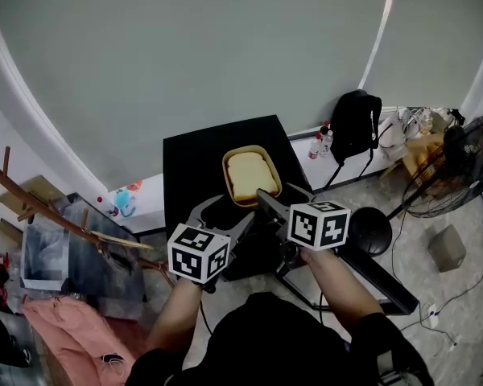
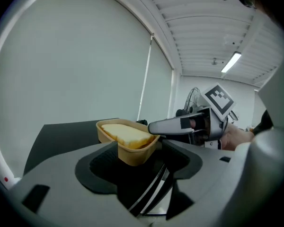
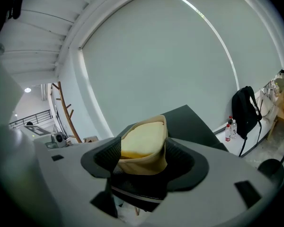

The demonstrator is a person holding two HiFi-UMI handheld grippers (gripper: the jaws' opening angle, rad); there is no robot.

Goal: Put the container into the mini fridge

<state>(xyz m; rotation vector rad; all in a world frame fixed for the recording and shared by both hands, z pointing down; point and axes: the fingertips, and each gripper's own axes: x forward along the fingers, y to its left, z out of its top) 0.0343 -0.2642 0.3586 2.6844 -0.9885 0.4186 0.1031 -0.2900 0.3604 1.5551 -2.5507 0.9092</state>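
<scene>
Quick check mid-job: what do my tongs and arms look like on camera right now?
The left tongs and right tongs match: light grey moulded bodies, black pads inside the jaws, each topped by a white cube with black square markers. The person wears a black top, forearms uncovered.

we see a black top (image 1: 197, 167) carrying one tan container (image 1: 252, 175), set near its front right corner. on the grey floor (image 1: 467, 296) beside it stand a small box (image 1: 447, 248) and a fan (image 1: 459, 163).
</scene>
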